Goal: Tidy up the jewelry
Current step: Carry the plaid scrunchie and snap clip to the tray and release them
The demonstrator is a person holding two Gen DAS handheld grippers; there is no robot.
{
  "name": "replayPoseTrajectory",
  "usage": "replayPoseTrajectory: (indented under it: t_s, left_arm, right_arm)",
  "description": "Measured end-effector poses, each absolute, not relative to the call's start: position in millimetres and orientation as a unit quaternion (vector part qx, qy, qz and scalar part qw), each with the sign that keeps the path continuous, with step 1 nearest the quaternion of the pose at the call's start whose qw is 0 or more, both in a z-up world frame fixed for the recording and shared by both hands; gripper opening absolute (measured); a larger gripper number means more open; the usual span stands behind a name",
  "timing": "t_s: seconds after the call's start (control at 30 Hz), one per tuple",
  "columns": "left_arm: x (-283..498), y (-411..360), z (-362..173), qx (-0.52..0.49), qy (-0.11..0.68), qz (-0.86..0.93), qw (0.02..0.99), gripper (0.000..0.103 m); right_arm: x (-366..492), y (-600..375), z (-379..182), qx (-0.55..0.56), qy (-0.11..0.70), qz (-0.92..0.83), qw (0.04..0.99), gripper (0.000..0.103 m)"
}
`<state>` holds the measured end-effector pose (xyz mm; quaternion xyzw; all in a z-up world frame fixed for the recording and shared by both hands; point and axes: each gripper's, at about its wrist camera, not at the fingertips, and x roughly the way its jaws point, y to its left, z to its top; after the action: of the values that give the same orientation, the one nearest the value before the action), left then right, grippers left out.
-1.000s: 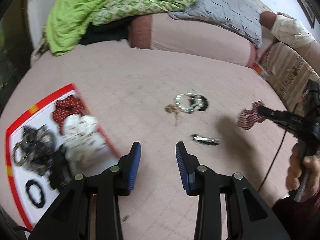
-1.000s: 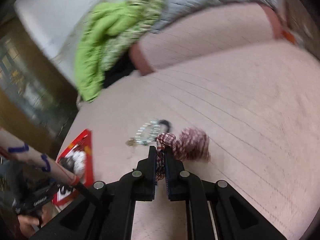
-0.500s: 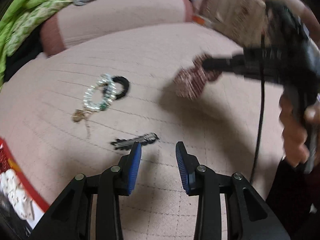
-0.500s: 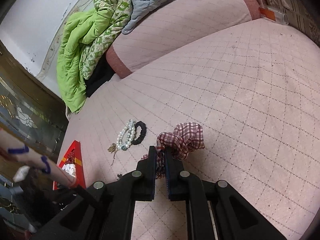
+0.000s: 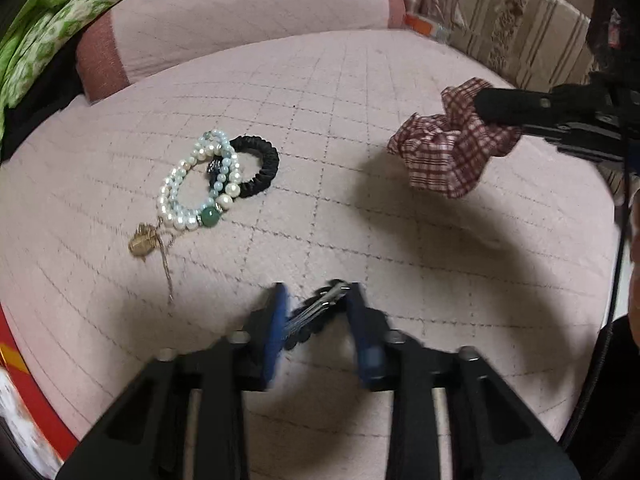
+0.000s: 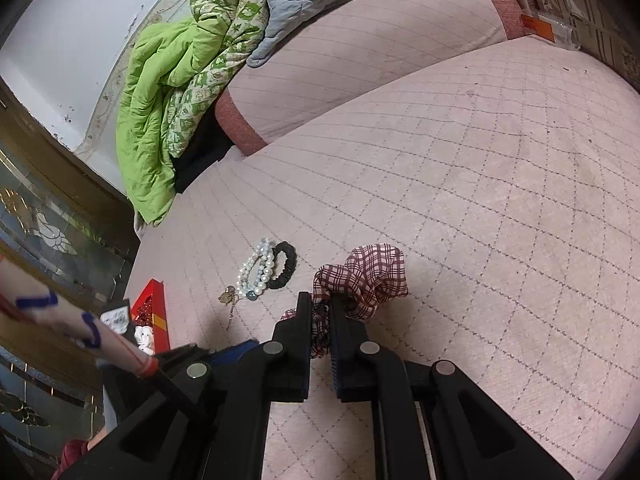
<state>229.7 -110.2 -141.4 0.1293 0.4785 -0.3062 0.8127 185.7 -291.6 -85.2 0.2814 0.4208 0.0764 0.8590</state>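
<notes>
Left gripper [image 5: 316, 312]: I've got it pitched down over the pink quilted bedspread [image 5: 360, 208], and its jaws have just been closing in around a dark hair clip [image 5: 316, 310]; the blue pads [image 5: 276, 328] look blurred and there's a sliver of space either side of the clip, so I read the fingers as apart, not pressing yet
Hair clip: lying on the bedspread between the two left fingers, angled, its silvery end toward the right-hand pad
Right gripper [image 6: 320, 320]: fingers pinched together on a red-and-white plaid scrunchie [image 6: 362, 276]; fabric is squeezed in the narrow slot between the pads and the rest puffs out ahead of the tips
Scrunchie from my left camera: it hangs off the black fingertips at the right, clear of the bedspread, with a shadow under it
Pearl bracelets [image 5: 196, 188]: a small pile of white and pale-blue beads with one green bead, resting on the bedspread well apart from both grippers
Black hair tie [image 5: 258, 168]: touching the bracelets on their right side, partly under them
Gold charm on a chain [image 5: 144, 240]: just beside the bracelets' lower end
Red-edged tray [image 6: 154, 316]: at the bedspread's left edge, with jewelry inside that I can't make out
Background: a green blanket [image 6: 168, 92] heaped by the bolster
</notes>
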Motion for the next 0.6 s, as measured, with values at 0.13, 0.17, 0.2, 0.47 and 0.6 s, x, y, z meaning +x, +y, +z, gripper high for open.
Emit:
replayPoseTrajectory:
  t_s: [0.13, 0.17, 0.2, 0.47, 0.6]
  left_arm:
    - [217, -96, -140, 0.060, 0.474, -0.291, 0.829, 0.013]
    - [214, -93, -139, 0.042, 0.475, -0.290, 0.830, 0.012]
    - [212, -91, -139, 0.034, 0.474, -0.285, 0.833, 0.012]
    - [182, -80, -112, 0.024, 0.442, -0.267, 0.856, 0.011]
    - [170, -78, -97, 0.029, 0.426, -0.265, 0.865, 0.011]
  right_arm:
    - [190, -290, -86, 0.282, 0.421, 0.076, 0.859, 0.009]
    - [191, -289, -86, 0.280, 0.421, 0.077, 0.859, 0.009]
    - [190, -289, -86, 0.278, 0.420, 0.077, 0.860, 0.009]
    - [190, -288, -87, 0.272, 0.419, 0.079, 0.863, 0.009]
    - [189, -282, -87, 0.260, 0.418, 0.085, 0.866, 0.009]
